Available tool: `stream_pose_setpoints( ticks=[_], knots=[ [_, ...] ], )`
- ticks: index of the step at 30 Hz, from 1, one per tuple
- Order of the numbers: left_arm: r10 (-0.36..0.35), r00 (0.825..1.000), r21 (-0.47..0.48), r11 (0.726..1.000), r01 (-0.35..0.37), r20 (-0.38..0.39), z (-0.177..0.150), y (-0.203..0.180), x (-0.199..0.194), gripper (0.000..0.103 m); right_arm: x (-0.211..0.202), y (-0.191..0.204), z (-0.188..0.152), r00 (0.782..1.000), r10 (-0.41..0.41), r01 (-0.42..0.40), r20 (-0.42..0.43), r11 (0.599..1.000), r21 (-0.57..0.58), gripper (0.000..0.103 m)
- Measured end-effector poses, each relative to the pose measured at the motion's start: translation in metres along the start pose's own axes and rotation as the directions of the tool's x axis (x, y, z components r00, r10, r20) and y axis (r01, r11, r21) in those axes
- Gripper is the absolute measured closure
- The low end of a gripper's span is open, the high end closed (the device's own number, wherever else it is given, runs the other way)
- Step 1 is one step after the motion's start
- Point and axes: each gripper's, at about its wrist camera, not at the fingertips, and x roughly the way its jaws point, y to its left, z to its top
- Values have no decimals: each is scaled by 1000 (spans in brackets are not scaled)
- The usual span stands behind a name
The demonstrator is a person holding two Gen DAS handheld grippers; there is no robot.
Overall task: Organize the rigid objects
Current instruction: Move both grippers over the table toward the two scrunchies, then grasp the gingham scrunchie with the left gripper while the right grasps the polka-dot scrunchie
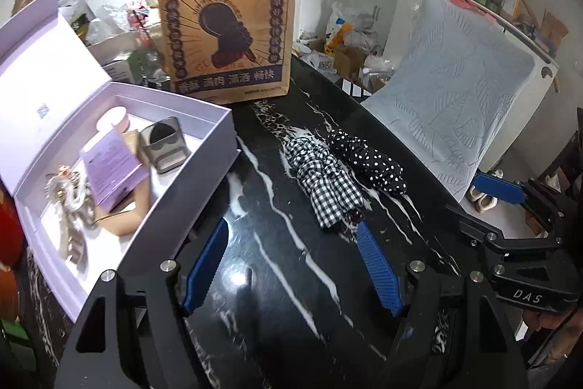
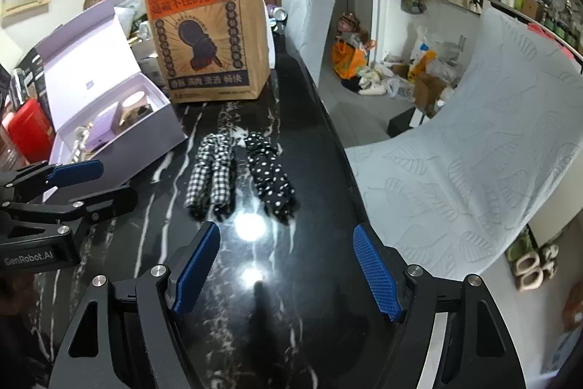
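A black marble bench (image 2: 309,119) with white veins carries everything. At its far end a brown paper bag (image 2: 204,24) stands upright, and just left of it a lilac gift box (image 1: 204,148) lies with its lid raised; inside are a purple leaflet (image 1: 109,166), a grey tin (image 1: 164,144) and a shiny trinket (image 1: 69,195). Mid-bench, the checked fabric piece (image 2: 213,177) and the polka-dot fabric piece (image 2: 271,179) lie side by side, nearly touching. The left tongs (image 1: 293,267) and right tongs (image 2: 286,270) both hover above bare marble just short of the fabrics, jaws spread wide and holding nothing
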Motion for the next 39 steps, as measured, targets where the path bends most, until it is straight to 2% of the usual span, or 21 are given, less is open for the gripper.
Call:
stream_pose_setpoints(
  ticks=[14,21,27,29,33,37,39],
  knots=[
    [-44,998,17,999,45,-53,32,-9,51,30,44,-12,26,997,58,-61,-47,996,-66,29],
    [-78,994,-9,997,77,-81,38,-4,73,30,66,-22,31,987,143,-144,-73,989,-19,37],
    [-67,993,-10,998,66,-93,39,-2,81,30,74,-21,31,982,173,-173,-75,985,-5,41],
    [-73,992,-6,997,73,-101,40,-3,84,30,77,-22,31,980,186,-185,-73,983,11,45],
    [-84,991,17,996,87,-105,40,-7,88,30,80,-20,30,979,184,-185,-83,983,-2,64],
    [-87,988,63,993,96,-128,38,-17,95,30,79,-15,29,983,163,-166,-84,985,-37,78],
    [-77,989,84,993,88,-122,37,-21,95,30,78,-13,27,984,153,-159,-86,986,-57,80]
  ],
)
